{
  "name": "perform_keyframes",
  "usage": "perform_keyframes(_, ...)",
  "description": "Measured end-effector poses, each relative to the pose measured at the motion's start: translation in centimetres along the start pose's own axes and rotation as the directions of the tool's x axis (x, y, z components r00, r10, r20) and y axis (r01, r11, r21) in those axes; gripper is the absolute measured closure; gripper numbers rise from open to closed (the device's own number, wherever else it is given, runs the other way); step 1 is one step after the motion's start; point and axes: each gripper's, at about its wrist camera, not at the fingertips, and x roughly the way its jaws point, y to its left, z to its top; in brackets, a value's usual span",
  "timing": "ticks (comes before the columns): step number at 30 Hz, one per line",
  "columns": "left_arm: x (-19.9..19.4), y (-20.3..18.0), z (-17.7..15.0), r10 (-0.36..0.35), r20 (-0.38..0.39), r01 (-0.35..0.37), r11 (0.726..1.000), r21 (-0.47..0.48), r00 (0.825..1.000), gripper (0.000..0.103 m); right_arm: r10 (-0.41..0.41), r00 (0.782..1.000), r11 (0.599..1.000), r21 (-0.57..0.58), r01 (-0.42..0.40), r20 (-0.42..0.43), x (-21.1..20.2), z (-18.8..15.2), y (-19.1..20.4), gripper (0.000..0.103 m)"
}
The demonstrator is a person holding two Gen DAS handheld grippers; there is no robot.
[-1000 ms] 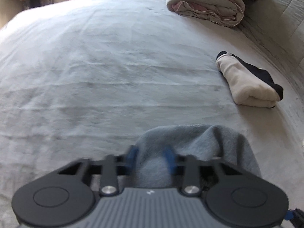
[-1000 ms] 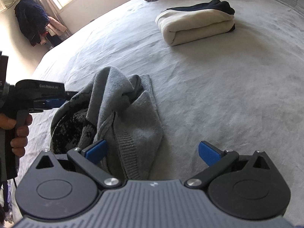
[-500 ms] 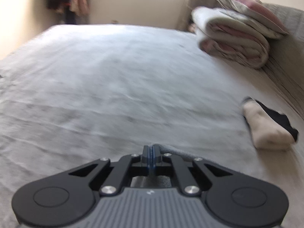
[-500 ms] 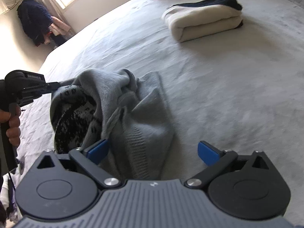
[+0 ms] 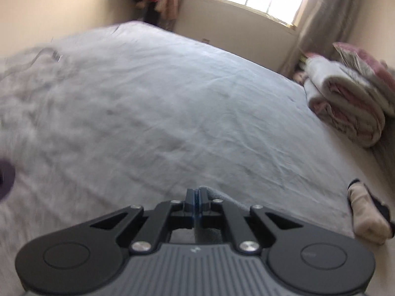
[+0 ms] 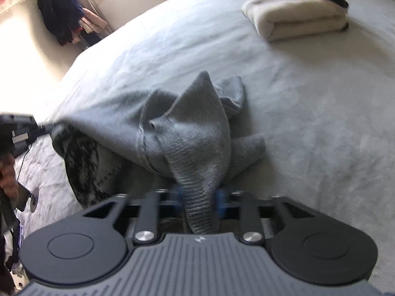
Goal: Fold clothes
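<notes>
Broadly, a soft, wrinkled grey bed [image 6: 308,113] carries a crumpled grey knit sweater [image 6: 187,128] with ribbed hems at centre. Left gripper [image 5: 196,198] jaws are clamped together on its edge; right gripper [image 6: 199,203] jaws are closing around ribbed knit at six o'clock. No writing is legible.
</notes>
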Motion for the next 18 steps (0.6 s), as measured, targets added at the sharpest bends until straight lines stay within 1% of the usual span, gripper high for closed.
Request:
perform_keyframes(1,0.0,0.9,-0.5,-0.010,-0.003,0.010,1.000,-0.029,1.000,0.101,-0.013,0.999,1.000,-0.023,0.013,0.035,-0.4,0.1,0.5,0.090)
perform_keyframes(2,0.0,1.6,-0.9,-0.014,-0.003,0.014,0.999,-0.044,1.000,0.101,-0.024,0.997,0.999,-0.046,0.028,0.070,-0.8,0.1,1.0,0.091)
perform_keyframes(4,0.2,2.7,-1.5,-0.022,-0.013,0.021,0.997,-0.075,1.000,0.101,-0.051,0.989,0.994,-0.091,0.064,0.140,-1.7,0.3,1.8,0.091)
perform_keyframes(6,0.5,3.3,-1.1,-0.053,-0.028,0.050,0.992,-0.113,0.998,0.101,-0.082,0.979,0.988,-0.117,0.105,0.187,-2.2,1.1,2.3,0.092)
perform_keyframes(9,0.1,2.7,-0.6,-0.081,-0.003,0.080,0.992,-0.097,0.997,0.101,-0.130,0.959,0.971,-0.165,0.175,0.250,-2.6,2.8,3.1,0.092)
perform_keyframes(13,0.7,1.3,0.6,-0.107,0.003,0.107,0.989,-0.102,0.994,0.101,-0.197,0.928,0.931,-0.235,0.278,0.317,-1.7,6.2,4.5,0.093)
perform_keyframes(18,1.4,-1.4,3.1,-0.094,0.026,0.095,0.995,-0.042,0.995,0.101,-0.247,0.892,0.905,-0.238,0.353,0.379,0.8,10.3,4.9,0.093)
